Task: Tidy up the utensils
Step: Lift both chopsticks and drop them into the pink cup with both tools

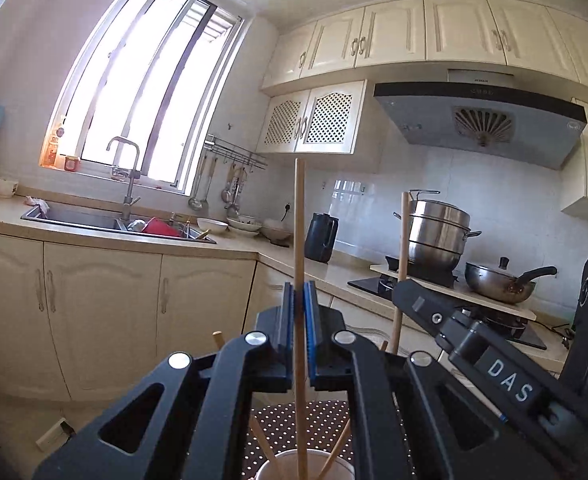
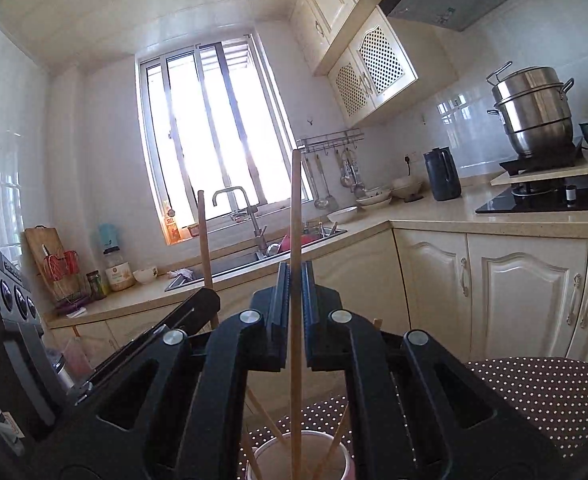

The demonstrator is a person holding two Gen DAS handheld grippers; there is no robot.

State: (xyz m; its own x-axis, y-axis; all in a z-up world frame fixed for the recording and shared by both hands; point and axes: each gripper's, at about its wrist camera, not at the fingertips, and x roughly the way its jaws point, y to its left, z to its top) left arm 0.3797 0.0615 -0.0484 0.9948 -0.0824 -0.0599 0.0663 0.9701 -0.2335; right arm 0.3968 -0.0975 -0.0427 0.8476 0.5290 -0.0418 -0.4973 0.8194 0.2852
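Item: two wooden chopsticks, one to each claw, held upright over a white cup.

Left claw [image 1: 302, 300]: clenched on a chopstick [image 1: 300, 240], the stick running vertically between the blue pads, its lower end reaching down into the cup [image 1: 306, 466].

Right claw [image 2: 296, 284]: likewise clenched on its own chopstick [image 2: 296, 220], lower end inside the same cup [image 2: 300, 456].

Location: the cup stands on a brown polka-dot surface [image 2: 534, 392] below both claws; several more sticks lean loosely inside it. Kitchen bench [image 2: 434, 216] and sink lie well apart beyond.

Appearance: pale, plain wood, slender, straight, with blunt square-cut tops.

Risks: the two claws sit close together, so their frames may knock. A tilted release could send a stick past the rim. A stick pushed sideways against the light cup could tip it and spill the rest.
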